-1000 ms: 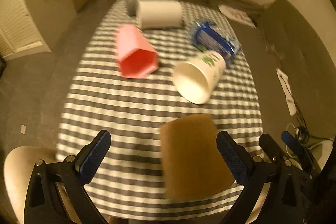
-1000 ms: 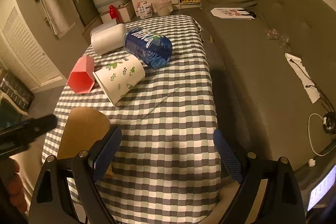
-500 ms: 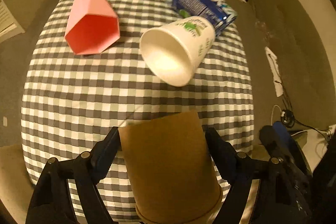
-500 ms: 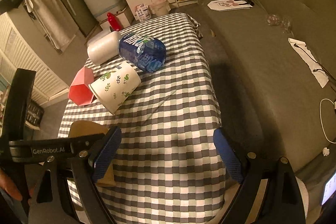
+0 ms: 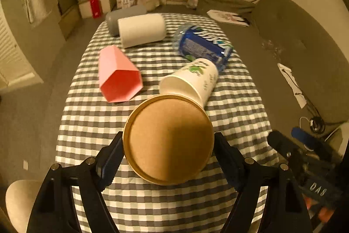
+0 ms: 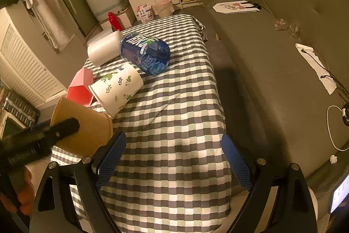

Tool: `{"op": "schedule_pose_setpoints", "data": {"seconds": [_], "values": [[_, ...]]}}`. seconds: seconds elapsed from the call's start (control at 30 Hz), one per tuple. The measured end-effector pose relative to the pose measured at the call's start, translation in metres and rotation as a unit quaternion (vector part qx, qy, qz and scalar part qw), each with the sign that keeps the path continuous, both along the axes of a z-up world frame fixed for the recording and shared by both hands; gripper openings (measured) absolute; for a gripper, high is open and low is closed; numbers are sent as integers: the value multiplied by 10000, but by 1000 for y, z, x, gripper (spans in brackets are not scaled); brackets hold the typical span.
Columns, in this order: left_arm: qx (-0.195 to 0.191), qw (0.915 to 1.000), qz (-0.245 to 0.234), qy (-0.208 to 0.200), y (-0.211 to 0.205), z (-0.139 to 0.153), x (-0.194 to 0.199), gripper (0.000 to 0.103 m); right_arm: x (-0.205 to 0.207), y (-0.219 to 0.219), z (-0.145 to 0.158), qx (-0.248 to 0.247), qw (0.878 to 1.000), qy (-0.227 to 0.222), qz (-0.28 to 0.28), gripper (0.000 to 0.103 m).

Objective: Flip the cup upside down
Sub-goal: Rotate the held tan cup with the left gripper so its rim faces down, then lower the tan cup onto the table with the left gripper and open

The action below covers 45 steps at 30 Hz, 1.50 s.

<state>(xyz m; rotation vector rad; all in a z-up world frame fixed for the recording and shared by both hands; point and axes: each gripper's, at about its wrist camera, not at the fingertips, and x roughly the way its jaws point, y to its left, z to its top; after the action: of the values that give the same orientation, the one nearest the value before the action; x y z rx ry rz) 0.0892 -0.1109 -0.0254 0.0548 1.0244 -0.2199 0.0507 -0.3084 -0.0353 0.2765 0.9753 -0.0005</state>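
Note:
My left gripper (image 5: 169,156) is shut on a brown paper cup (image 5: 168,139), held above the near end of the checked table (image 5: 235,106). The cup lies tilted on its side, its round brown end facing the left wrist camera. In the right wrist view the same cup (image 6: 87,128) is at the left with a left finger (image 6: 56,130) across it. My right gripper (image 6: 172,158) is open and empty over the table's near end, right of the cup.
On the table lie a white leaf-print paper cup (image 5: 192,80), a pink hexagonal cup (image 5: 117,78), a blue-labelled water bottle (image 5: 202,45), a white cylinder (image 5: 141,30) and a grey one (image 5: 124,16). A grey sofa (image 6: 283,58) runs along the right. A stool (image 5: 19,200) stands bottom left.
The left gripper has lifted the brown cup off the table and turned it from upright onto its side. The right gripper has barely moved and stays open.

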Motion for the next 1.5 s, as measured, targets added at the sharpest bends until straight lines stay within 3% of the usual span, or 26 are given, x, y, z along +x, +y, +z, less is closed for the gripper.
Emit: {"op": "schedule_pose_setpoints", "data": {"seconds": [0.2,0.3,0.43,0.63,0.83,1.0,1.3,1.5], "values": [[-70,9999,-117,-69,-12,-13,3,79,0,2,0,-89,10000,-16,16,89],[-53,9993,-203,-320,-16,-17,-1,79,-1,1,0,-78,10000,-38,-16,89],[10,9987,-308,-404,-20,-16,-4,78,-3,-2,1,-49,9999,-70,-65,89],[-203,9986,-279,-409,-14,-6,-17,78,-3,-1,2,-73,9999,-76,-71,89],[-106,9986,-255,-448,-14,-17,-22,78,-2,0,2,-114,9999,-76,-64,89],[56,9980,-254,-585,-15,-18,-24,84,-5,-2,5,-121,9996,-206,-137,89],[-157,9954,-215,-921,-2,9,-36,84,-19,1,23,-261,9960,-823,-234,89],[-547,9901,-146,-1286,17,39,-49,84,-27,10,33,-492,9924,-1112,-208,89]]}}
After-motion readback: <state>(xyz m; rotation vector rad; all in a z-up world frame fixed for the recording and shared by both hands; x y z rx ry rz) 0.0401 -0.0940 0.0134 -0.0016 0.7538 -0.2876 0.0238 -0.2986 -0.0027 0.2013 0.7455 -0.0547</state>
